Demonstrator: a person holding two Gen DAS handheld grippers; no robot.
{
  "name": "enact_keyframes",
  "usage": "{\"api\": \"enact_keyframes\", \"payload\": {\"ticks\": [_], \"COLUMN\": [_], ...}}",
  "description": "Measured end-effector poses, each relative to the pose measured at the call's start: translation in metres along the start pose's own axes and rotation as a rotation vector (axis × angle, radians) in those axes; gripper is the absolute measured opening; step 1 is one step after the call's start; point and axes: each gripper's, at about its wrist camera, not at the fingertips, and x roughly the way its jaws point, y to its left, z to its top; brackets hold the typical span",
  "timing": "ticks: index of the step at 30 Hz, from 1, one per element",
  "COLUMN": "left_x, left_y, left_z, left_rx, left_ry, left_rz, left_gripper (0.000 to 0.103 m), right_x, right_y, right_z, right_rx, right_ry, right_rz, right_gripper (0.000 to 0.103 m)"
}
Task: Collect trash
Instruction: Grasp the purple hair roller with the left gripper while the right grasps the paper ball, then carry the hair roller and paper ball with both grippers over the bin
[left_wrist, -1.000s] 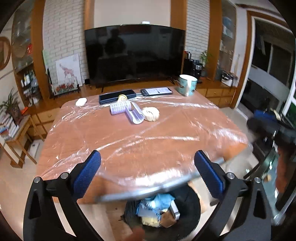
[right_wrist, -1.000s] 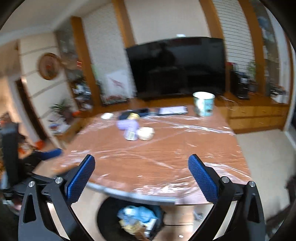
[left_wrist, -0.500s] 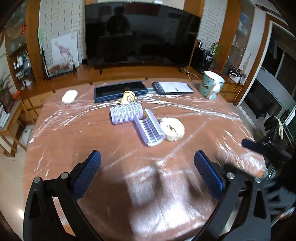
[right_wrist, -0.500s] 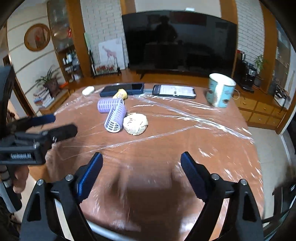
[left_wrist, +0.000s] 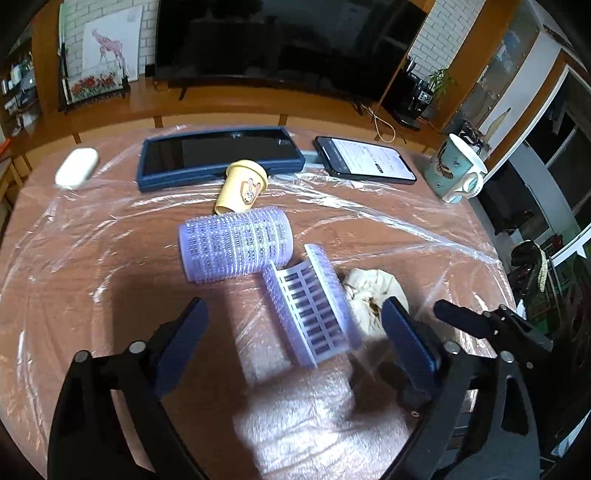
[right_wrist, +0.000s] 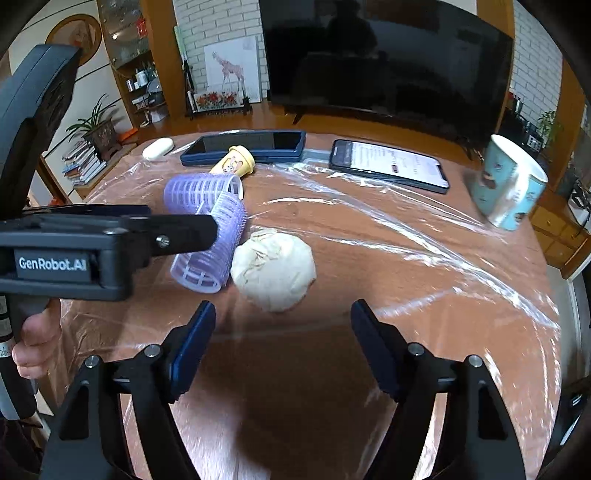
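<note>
Crumpled paper ball (right_wrist: 274, 267) near "GenRobot.AI" left gripper (right_wrist: 177, 236).

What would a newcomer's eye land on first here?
Two purple hair rollers lie mid-table, touching, with a crumpled tissue wad right beside them. A small yellow cup lies tipped behind, against a dark tablet. Both grippers hover open in front.

You have bare desk (right_wrist: 424, 295) right of the crumpled paper ball (right_wrist: 274, 268). On its left, a purple hair roller (right_wrist: 212, 251) touches it, and the left gripper (right_wrist: 207, 230) reaches over that roller. The mug (right_wrist: 508, 181) stands well apart.
</note>
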Motion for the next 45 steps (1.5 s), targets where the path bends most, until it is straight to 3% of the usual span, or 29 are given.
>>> {"api": "enact_keyframes", "payload": {"ticks": [5, 12, 17, 24, 30, 45], "left_x": [0.012, 0.022, 0.024, 0.020, 0.014, -0.005], "left_y": [0.007, 0.009, 0.005, -0.004, 0.002, 0.000], "left_z": [0.004, 0.008, 0.009, 0.003, -0.005, -0.017], "left_rx": [-0.004, 0.013, 0.054, 0.112, 0.100, 0.104], "left_ry": [0.045, 0.074, 0.075, 0.056, 0.049, 0.020], "left_rz": [-0.035, -0.076, -0.068, -0.022, -0.017, 0.000], "left_gripper": [0.072, 0.064, 0.054, 0.049, 0.047, 0.046], "right_x": [0.013, 0.022, 0.024, 0.018, 0.010, -0.018], "right_y": [0.002, 0.001, 0.001, -0.001, -0.004, -0.001], "right_z": [0.007, 0.012, 0.013, 0.010, 0.007, 0.004], "right_rx": [-0.018, -0.011, -0.008, 0.022, 0.081, 0.078], "right_ry": [0.018, 0.030, 0.028, 0.025, 0.027, -0.021], "right_rz": [0.022, 0.042, 0.035, -0.001, -0.039, -0.107], "right_gripper": [0.068, 0.063, 0.049, 0.049, 0.049, 0.049]}}
